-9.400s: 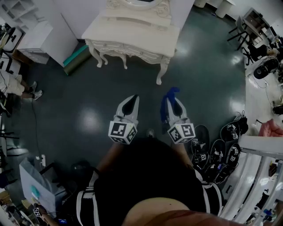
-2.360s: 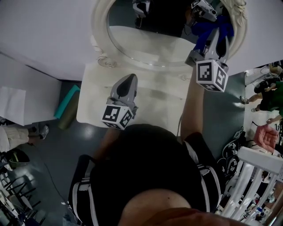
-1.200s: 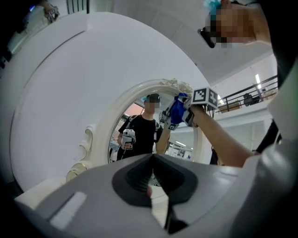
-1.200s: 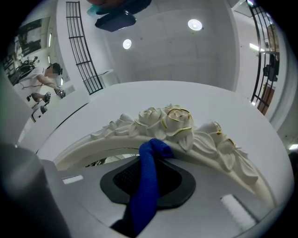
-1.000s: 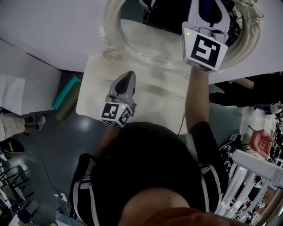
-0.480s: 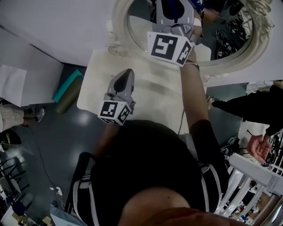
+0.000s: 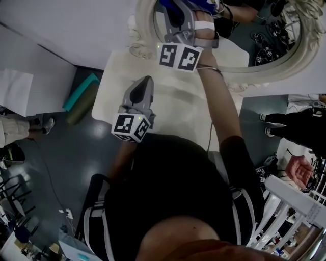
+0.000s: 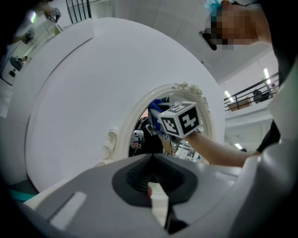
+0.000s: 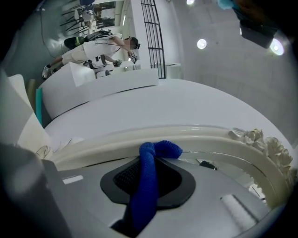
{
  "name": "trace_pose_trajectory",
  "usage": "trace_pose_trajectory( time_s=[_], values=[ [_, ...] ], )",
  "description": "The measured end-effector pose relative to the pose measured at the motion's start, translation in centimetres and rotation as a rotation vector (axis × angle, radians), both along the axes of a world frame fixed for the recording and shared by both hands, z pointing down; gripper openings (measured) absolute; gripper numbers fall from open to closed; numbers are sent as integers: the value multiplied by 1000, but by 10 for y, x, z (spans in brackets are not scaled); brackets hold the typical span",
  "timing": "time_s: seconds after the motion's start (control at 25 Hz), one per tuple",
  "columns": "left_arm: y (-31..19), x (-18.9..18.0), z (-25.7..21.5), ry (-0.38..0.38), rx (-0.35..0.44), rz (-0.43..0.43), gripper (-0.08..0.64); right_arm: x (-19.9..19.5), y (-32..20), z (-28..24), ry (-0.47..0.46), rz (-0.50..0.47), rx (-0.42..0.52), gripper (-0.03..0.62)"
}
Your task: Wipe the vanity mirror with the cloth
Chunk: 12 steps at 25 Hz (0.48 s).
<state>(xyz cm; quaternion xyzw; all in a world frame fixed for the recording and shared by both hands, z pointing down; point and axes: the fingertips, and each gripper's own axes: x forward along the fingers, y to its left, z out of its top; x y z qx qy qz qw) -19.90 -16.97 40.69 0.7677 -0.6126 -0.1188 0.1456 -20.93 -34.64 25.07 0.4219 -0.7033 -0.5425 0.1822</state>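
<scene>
The oval vanity mirror [image 7: 249, 43] in its cream carved frame [image 7: 285, 57] stands at the top of the head view, above the cream vanity table [image 7: 173, 104]. My right gripper [image 7: 179, 10] is raised at the mirror's left part, shut on the blue cloth [image 9: 148, 186]. The cloth's bunched tip [image 9: 160, 149] lies against the glass just inside the frame's rim [image 9: 116, 139]. My left gripper [image 7: 144, 81] hovers low over the table top, shut with nothing in it. In the left gripper view the mirror frame [image 8: 134, 116] and the right gripper's marker cube [image 8: 181, 121] show ahead.
A teal roll [image 7: 81, 94] lies on the dark floor left of the table. White panels [image 7: 15, 86] stand further left. A person in black [image 7: 300, 127] stands at the right, with a white railing [image 7: 295, 204] below. The wall behind the mirror is plain white.
My right gripper has swept the cloth leftward across the mirror, from its right side to its left. The left gripper has stayed over the table.
</scene>
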Motion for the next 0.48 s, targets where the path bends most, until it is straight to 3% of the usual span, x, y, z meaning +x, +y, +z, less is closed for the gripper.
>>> trace_pose_trajectory(
  time_s=[0.48],
  values=[
    [12,-10,3,-9,-8,-19,12,-11,2,159,362,-36,-74,69]
  ],
)
